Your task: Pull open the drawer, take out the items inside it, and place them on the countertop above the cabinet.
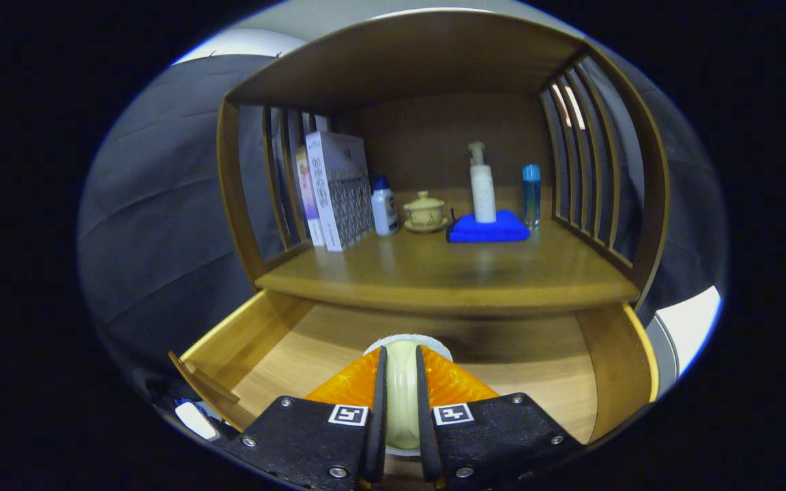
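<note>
From the gripper view, the gripper (401, 395) has both fingers (378, 402) closed on a pale cream round item (401, 389), seen edge-on between the pads, with a white, rough-looking rim showing just beyond the fingertips. What the item is cannot be told for sure; it looks like a thin disc or roll held upright. It sits above the floor of the open drawer (277, 341), which is pulled out toward the camera; whether it is touching the floor or already lifted cannot be told.

Judging by its thin profile and smooth cream face, the item is probably light and fairly stiff. The smooth sides could slip under the pads, so a hold across the flat faces near the middle, as now, seems the sound choice. It may be fragile if ceramic, so a gentle set-down would suit.

The countertop (447, 273) lies just beyond and above the drawer, and its front edge overhangs the drawer's far part. The item would likely need to rise clear of that edge before going forward. The near half of the countertop is bare; far back stand boxes (338, 191), a small white bottle (384, 208), a lidded cup (424, 210), a blue cloth (488, 228) with a pump bottle (482, 184) on it, and a blue tube (531, 194). Slatted sides close in left and right.
</note>
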Motion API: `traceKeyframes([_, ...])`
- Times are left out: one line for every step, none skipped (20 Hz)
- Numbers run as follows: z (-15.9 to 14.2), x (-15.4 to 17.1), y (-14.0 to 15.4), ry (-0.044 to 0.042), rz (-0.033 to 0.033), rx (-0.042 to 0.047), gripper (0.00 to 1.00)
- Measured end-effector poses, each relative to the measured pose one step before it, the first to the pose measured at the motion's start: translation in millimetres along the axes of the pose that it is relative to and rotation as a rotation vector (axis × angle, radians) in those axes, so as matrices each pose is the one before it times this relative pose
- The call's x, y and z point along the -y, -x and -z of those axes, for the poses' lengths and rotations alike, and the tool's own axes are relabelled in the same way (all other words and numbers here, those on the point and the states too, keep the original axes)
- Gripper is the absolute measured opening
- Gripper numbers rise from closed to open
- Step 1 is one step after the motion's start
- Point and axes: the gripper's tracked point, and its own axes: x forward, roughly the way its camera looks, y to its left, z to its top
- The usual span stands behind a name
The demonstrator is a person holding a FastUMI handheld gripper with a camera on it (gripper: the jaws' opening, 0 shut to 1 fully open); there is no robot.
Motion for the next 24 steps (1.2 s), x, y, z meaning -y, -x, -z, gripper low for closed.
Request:
traceKeyframes([-9.46, -0.14, 3.55, -0.00455, -0.00666, 0.01239, 0.21])
traceKeyframes([-10.37, -1.57, 1.92, -0.00061, -0.00819, 0.01211, 0.21])
traceKeyframes([-8.78, -0.1, -0.57, 0.00194, 0.0002, 0.01456, 0.21])
traceKeyframes([-9.56, -0.04, 0.02, 0.00633, 0.00092, 0.01627, 0.21])
traceKeyframes([-8.15, -0.34, -1.03, 0.00823, 0.00228, 0.01775, 0.21])
traceKeyframes([-7.37, -0.2, -1.43, 0.00836, 0.00416, 0.01409, 0.21])
traceKeyframes([-4.86, -1.53, -1.64, 0.00554, 0.00191, 0.01317, 0.21])
traceKeyframes([-5.55, -1.86, -2.58, 0.0007, -0.00062, 0.00679, 0.21])
traceKeyframes([-3.9, -1.55, -2.41, -0.00355, 0.00137, 0.00856, 0.21])
traceKeyframes([-4.99, -0.96, -3.91, -0.00081, 0.00456, 0.01094, 0.21])
traceKeyframes([-3.6, 0.48, -4.28, 0.00224, 0.00676, 0.00779, 0.21])
traceKeyframes([-3.03, -1.15, -4.33, 0.00577, 0.00159, 0.0022, 0.21])
traceKeyframes([-2.8, -0.34, -4.05, 0.00468, 0.00545, 0.00356, 0.21])
traceKeyframes([-5.06, 1.51, -5.81, 0.00036, 0.01014, 0.00754, 0.21])
traceKeyframes([-4.3, 2.01, -6.87, -0.00495, 0.01116, 0.00833, 0.21])
traceKeyframes([-5.14, 3.64, -8.17, -0.00969, 0.01509, 0.00936, 0.21])
traceKeyframes([-4.14, 4.76, -9.64, -0.01447, 0.01861, 0.00607, 0.21])
traceKeyframes([-2.4, 4.6, -8.65, -0.01812, 0.01602, 0.00066, 0.21])
traceKeyframes([-1.11, 4.7, -9.95, -0.01969, 0.01588, -0.00219, 0.21])
traceKeyframes([-0.55, 5.36, -10.21, -0.02012, 0.01468, -0.0067, 0.21])
traceKeyframes([0.39, 4.99, -8.97, -0.01957, 0.01396, -0.01049, 0.21])
traceKeyframes([-0.59, 5.97, -9.23, -0.01933, 0.01797, -0.00684, 0.21])
traceKeyframes([0.51, 5.49, -7.9, -0.01878, 0.01645, -0.00955, 0.21])
traceKeyframes([1.33, 4.82, -7.89, -0.01507, 0.01219, -0.00804, 0.21])
